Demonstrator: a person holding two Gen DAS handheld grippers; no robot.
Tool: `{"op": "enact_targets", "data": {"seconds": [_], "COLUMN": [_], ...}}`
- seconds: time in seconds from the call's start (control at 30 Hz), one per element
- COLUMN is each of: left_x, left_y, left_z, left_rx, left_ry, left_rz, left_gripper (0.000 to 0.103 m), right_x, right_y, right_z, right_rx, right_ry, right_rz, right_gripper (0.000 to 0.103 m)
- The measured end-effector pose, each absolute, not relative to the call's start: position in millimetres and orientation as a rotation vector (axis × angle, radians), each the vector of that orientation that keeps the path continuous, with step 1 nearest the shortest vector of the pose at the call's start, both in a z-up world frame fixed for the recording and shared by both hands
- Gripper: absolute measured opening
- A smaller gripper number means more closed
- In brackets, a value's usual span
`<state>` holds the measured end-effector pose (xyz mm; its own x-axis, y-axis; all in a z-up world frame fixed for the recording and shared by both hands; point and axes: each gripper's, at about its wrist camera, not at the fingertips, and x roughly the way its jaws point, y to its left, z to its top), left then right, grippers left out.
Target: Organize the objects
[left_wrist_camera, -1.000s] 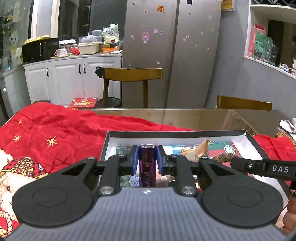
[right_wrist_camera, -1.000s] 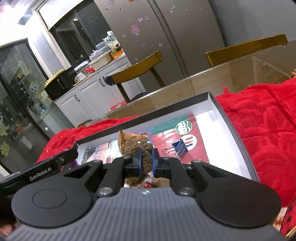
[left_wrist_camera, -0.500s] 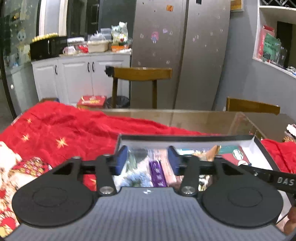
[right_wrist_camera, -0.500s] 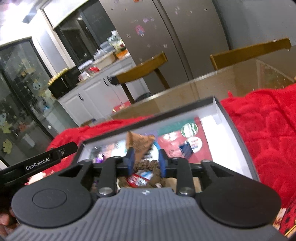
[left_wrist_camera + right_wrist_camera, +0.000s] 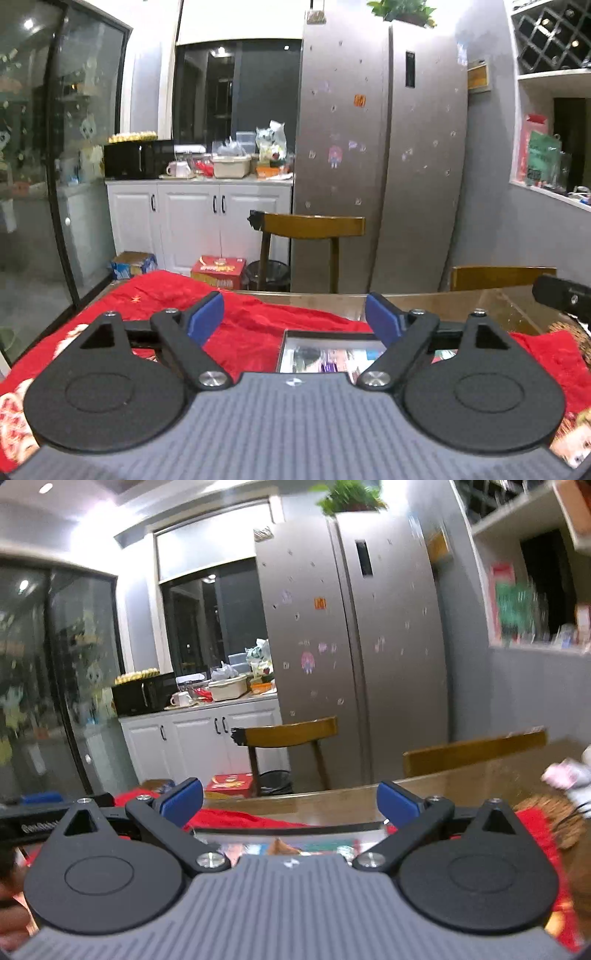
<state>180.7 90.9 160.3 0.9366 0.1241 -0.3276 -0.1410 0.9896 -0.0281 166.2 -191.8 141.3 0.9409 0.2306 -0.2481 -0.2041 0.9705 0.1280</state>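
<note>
A shallow dark-rimmed box (image 5: 325, 334) with a white inside lies on the red cloth (image 5: 255, 325), holding several small items seen only as a strip of colours. It also shows in the right wrist view (image 5: 295, 830). My left gripper (image 5: 294, 317) is wide open and empty, raised above and behind the box. My right gripper (image 5: 290, 801) is wide open and empty too, raised over the box's near side. The purple bar and the brown rope piece are mostly hidden by the gripper bodies.
A glass-topped wooden table (image 5: 424, 302) carries the cloth. Two wooden chairs (image 5: 310, 227) stand beyond it, before a steel fridge (image 5: 380, 155) and white cabinets (image 5: 199, 218). A woven brown mat (image 5: 554, 812) lies at the right. The right gripper's body (image 5: 565, 297) enters the left view.
Both grippers opened, letting go of the purple bar and the brown rope piece into the box, then rose and pulled back so the box sank low in both views.
</note>
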Motion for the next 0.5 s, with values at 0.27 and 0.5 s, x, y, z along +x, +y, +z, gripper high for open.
{"op": "enact_targets", "data": {"seconds": [0.27,0.5], "left_x": [68,54], "left_y": [69,57], "left_z": [96,24], "left_rx": [-0.127,-0.08], "left_ry": [0.392,0.554], "left_rz": [0.094,0.022], "left_gripper": [0.093,0.093], "right_x": [76,52], "right_y": [-201,-189], "right_z": [70,8], "right_rx": [0.117,-0.032], "right_ry": [0.322,0.394], "right_rz": [0.131,0.036], "right_gripper": [0.103,0.103]}}
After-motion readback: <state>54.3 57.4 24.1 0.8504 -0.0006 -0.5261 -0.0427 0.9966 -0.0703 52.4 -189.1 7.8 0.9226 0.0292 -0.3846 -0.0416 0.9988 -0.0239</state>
